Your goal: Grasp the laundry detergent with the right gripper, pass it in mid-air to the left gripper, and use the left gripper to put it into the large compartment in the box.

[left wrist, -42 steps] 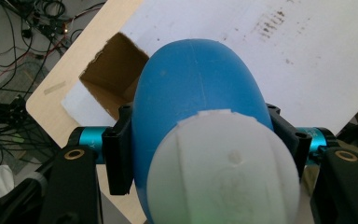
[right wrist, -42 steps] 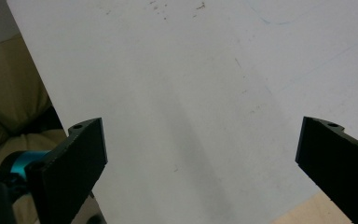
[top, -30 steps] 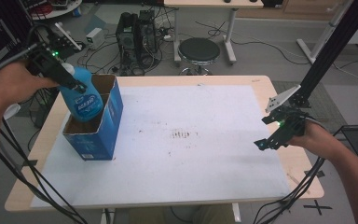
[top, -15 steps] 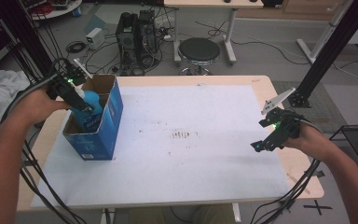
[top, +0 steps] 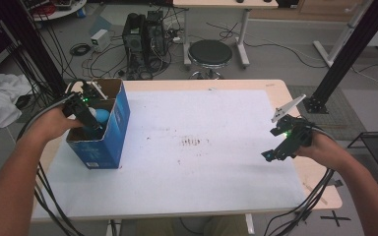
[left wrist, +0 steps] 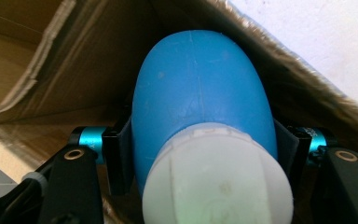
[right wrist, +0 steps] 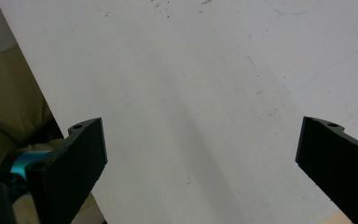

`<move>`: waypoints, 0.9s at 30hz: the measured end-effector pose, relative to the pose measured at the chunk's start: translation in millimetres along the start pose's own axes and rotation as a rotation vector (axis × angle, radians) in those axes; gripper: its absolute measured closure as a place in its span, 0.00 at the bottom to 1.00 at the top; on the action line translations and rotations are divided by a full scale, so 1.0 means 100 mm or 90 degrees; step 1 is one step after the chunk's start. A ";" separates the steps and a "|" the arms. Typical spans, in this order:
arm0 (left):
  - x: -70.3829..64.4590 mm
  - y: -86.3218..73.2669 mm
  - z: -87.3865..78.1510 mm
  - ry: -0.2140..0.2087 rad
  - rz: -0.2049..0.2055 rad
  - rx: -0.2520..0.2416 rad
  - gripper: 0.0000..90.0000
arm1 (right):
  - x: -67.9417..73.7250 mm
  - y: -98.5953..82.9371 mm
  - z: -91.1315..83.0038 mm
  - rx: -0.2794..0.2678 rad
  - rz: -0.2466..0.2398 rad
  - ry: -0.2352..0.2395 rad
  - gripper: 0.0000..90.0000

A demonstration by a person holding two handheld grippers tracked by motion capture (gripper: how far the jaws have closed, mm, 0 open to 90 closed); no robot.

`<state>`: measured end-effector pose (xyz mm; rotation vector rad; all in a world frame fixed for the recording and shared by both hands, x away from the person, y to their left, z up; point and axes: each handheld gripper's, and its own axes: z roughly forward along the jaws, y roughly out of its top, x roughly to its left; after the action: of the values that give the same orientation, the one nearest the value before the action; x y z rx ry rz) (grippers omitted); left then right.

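A blue bottle (top: pixel 100 117) with a white cap (left wrist: pixel 214 182) is down inside the open blue cardboard box (top: pixel 112 132) at the table's left. My left gripper (top: pixel 89 121) reaches into the box and is shut on the bottle, with the bottle (left wrist: pixel 200 102) squeezed between both jaws. The box's brown inner walls (left wrist: pixel 65 65) surround it. At the table's right side my right gripper (top: pixel 274 154) hovers low over the white sheet (top: pixel 197 147), open, with nothing between its fingers (right wrist: pixel 81 154).
The box stands at the left edge of the wooden table (top: pixel 320 191). Cables (top: pixel 305 206) trail off the front right corner. A black stool (top: pixel 210 51), a computer tower (top: pixel 142 34) and a black frame post (top: pixel 344 54) stand behind the table.
My left gripper has lowered the blue bottle from above the box down into it. The right gripper has stayed nearly still.
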<state>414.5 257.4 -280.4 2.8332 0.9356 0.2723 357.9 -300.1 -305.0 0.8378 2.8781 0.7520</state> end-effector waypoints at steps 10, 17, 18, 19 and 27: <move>0.03 -0.01 0.03 -0.015 -0.029 -0.014 0.41 | 0.00 0.00 0.05 -0.001 0.001 0.004 0.01; 0.01 -0.04 0.04 -0.001 -0.076 -0.047 0.32 | 0.01 0.01 0.06 -0.003 -0.006 0.003 0.01; 0.03 -0.05 0.02 -0.003 -0.066 -0.040 0.32 | 0.01 0.01 0.06 -0.002 -0.006 0.006 0.01; 0.04 -0.08 -0.03 0.003 -0.070 -0.053 0.32 | 0.02 0.01 0.05 -0.002 -0.007 0.004 0.01; 0.04 -0.13 -0.31 0.023 -0.080 -0.092 0.32 | 0.02 0.01 0.05 -0.001 -0.011 0.003 0.01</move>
<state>403.6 272.7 -252.0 2.6342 1.0519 0.3618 357.0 -296.4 -308.7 0.8111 2.8836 0.7556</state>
